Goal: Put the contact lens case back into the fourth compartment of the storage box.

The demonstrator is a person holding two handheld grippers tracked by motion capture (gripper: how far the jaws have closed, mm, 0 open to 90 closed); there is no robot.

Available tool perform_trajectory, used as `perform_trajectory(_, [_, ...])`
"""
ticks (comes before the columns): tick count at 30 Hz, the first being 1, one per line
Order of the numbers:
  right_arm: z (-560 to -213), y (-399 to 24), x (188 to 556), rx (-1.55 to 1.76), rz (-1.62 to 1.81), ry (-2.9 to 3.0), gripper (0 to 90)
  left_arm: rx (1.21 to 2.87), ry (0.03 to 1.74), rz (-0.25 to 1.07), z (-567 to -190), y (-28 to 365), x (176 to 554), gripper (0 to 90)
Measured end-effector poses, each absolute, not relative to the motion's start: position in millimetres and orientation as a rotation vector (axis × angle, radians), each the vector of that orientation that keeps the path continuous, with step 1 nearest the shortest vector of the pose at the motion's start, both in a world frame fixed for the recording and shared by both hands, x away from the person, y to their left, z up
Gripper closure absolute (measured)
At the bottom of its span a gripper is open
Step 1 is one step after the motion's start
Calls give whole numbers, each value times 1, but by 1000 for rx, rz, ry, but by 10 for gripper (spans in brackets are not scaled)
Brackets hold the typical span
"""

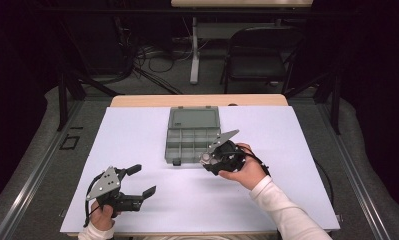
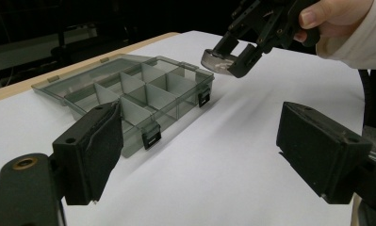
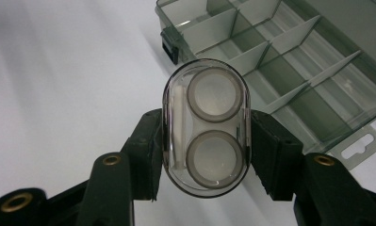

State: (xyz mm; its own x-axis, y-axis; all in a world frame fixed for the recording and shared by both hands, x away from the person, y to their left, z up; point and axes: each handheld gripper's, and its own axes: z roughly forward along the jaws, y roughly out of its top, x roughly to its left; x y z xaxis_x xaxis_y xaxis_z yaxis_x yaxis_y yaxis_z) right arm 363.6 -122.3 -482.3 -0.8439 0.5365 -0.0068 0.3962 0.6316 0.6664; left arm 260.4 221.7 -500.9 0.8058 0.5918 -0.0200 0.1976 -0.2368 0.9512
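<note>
Oval clear case (image 3: 205,128) clamped between right gripper's (image 3: 204,155) jaws

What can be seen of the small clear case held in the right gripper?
The clear case is an oval capsule of see-through plastic, smoky at the rim, holding two round whitish discs with grey rings, one above the other. The right gripper clamps its long sides between black padded jaws and holds it in the air beside the open compartment box, clear of the white table. Nothing else touches it.
</note>
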Motion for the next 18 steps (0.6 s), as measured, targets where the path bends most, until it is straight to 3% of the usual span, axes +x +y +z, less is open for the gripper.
perform_trajectory(18, [-475,-123,389,805,1038,2596,486,1804,608,412,-501,222,261,159])
